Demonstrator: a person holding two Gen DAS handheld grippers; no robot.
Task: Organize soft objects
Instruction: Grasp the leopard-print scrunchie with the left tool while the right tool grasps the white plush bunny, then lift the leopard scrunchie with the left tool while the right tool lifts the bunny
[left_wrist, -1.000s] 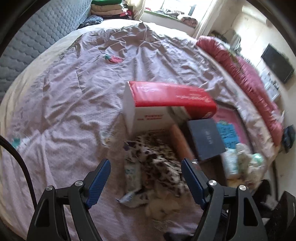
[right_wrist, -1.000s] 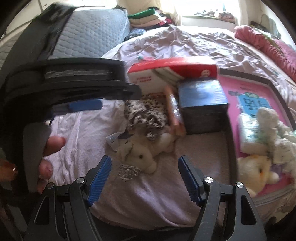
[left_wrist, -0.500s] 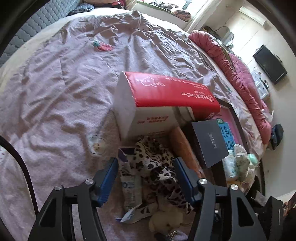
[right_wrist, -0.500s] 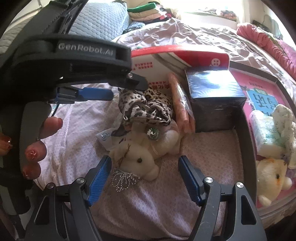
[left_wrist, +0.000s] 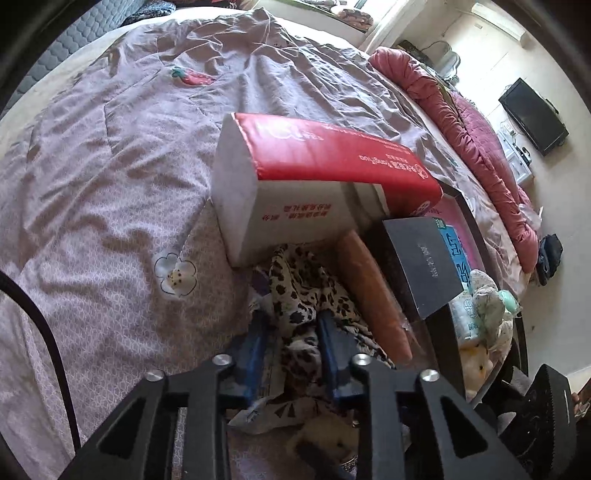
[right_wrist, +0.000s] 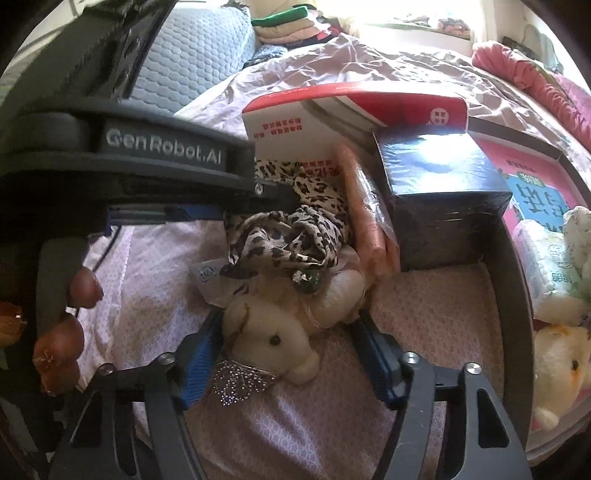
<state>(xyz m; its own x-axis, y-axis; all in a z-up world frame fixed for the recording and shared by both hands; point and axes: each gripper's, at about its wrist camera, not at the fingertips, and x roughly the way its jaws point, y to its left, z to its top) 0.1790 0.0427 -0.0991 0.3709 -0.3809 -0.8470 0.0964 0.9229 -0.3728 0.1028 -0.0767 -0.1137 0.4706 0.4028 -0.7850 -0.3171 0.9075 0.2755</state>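
A leopard-print scarf (left_wrist: 295, 295) lies crumpled on the bed in front of a red and white tissue pack (left_wrist: 295, 177). My left gripper (left_wrist: 291, 347) is shut on the scarf, its blue pads pinching the cloth. The right wrist view shows the scarf (right_wrist: 291, 229) with the left gripper reaching in from the left. A cream plush toy (right_wrist: 273, 332) lies just below the scarf, between the blue pads of my open right gripper (right_wrist: 291, 354).
An orange roll (right_wrist: 365, 221) and a black box (right_wrist: 439, 192) sit right of the scarf. A dark-rimmed tray (right_wrist: 513, 295) at the right holds a pink book, a wipes pack and another plush (right_wrist: 561, 362). A red quilt (left_wrist: 461, 125) lies at the far right.
My left gripper moved forward and down onto the scarf and closed on it. My right gripper moved forward, so the cream plush now lies between its open fingers.
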